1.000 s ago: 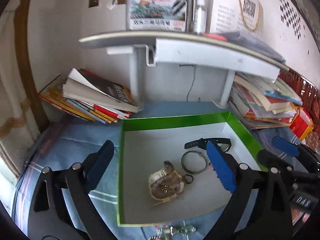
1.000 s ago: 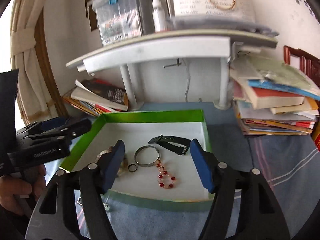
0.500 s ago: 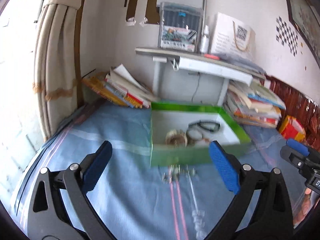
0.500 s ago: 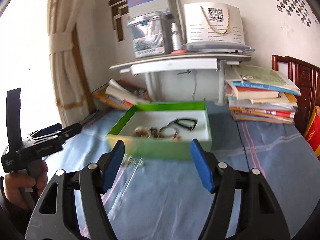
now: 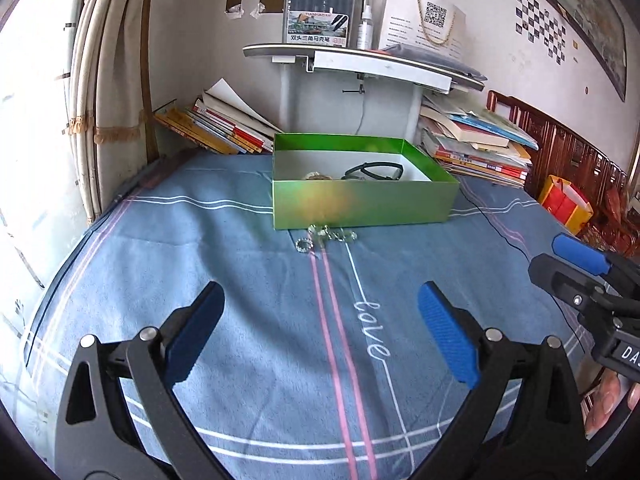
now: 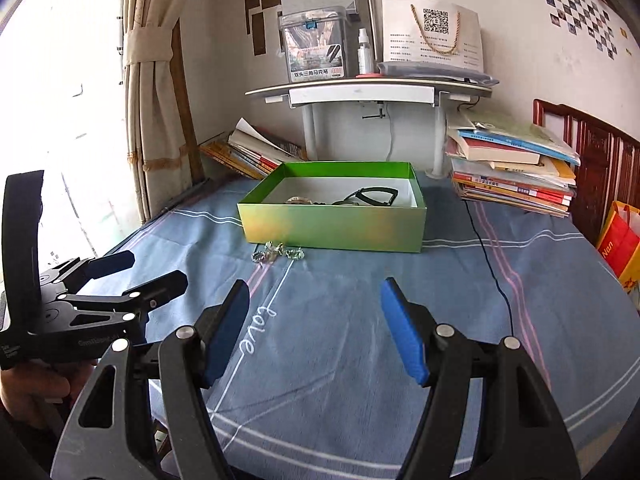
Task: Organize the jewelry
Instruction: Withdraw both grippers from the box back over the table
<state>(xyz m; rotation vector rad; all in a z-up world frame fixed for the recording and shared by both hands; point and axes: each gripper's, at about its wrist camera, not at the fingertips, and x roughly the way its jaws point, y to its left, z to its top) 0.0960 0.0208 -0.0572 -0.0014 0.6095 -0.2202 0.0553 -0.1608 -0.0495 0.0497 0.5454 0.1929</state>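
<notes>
Both claws hang over bare blue bedsheet [image 5: 248, 320], empty. The left gripper [image 5: 320, 336] is spread wide, nothing between its blue pads; the right gripper [image 6: 316, 330] is likewise spread, pads apart with only sheet showing in the gap. The two sit side by side, each visible at the edge of the other's view.

Ahead of both, well clear of the fingertips, a little tangle of shiny chain jewelry [image 5: 326, 236] lies on the sheet, just in front of the near wall of the green box [image 5: 360, 204]. From the right claw it sits ahead and slightly left [image 6: 278, 252]. Inside the box, a black wristband [image 6: 372, 196] and a pale piece beside it show over the rim; the rest is hidden by the wall.

I'd call this the gap between pickups: some pieces are boxed, one cluster left outside. The next move calls for one claw to travel forward and down, straddle that chain cluster, and pinch low against the soft sheet. A loose strand could easily slip.
</notes>
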